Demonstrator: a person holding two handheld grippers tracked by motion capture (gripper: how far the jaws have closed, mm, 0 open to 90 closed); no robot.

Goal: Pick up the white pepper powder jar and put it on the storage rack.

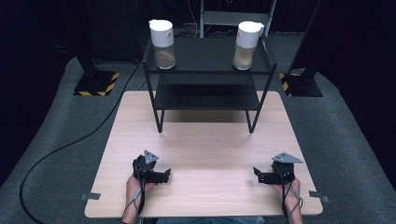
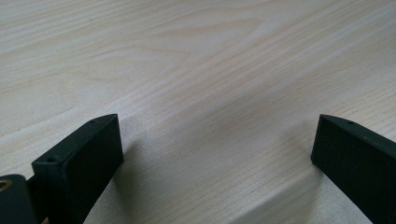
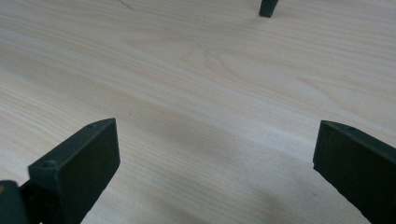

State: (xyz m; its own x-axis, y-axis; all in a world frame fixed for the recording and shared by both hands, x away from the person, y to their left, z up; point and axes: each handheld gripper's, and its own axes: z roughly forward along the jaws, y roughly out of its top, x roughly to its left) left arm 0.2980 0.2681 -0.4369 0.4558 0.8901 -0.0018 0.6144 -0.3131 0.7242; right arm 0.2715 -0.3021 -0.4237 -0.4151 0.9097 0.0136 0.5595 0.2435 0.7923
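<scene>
My left gripper [image 1: 164,174] rests on the wooden table [image 1: 205,144] near its front left, jaws pointing right. My right gripper [image 1: 258,174] rests at the front right, jaws pointing left. Both stand open with bare wood between the jaws, as the left gripper [image 2: 217,140] and the right gripper [image 3: 215,144] each show in their own view. Two clear jars with white lids hold a brownish powder on the top of a black shelf rack [image 1: 205,70]: the left jar [image 1: 162,37] and the right jar [image 1: 246,38].
The rack stands at the table's far middle, with a lower shelf [image 1: 205,95] and thin legs; one rack leg [image 3: 268,7] appears in the right gripper view. A black cable [image 1: 70,140] runs over the grey floor at left. Black stands with striped bases flank the table.
</scene>
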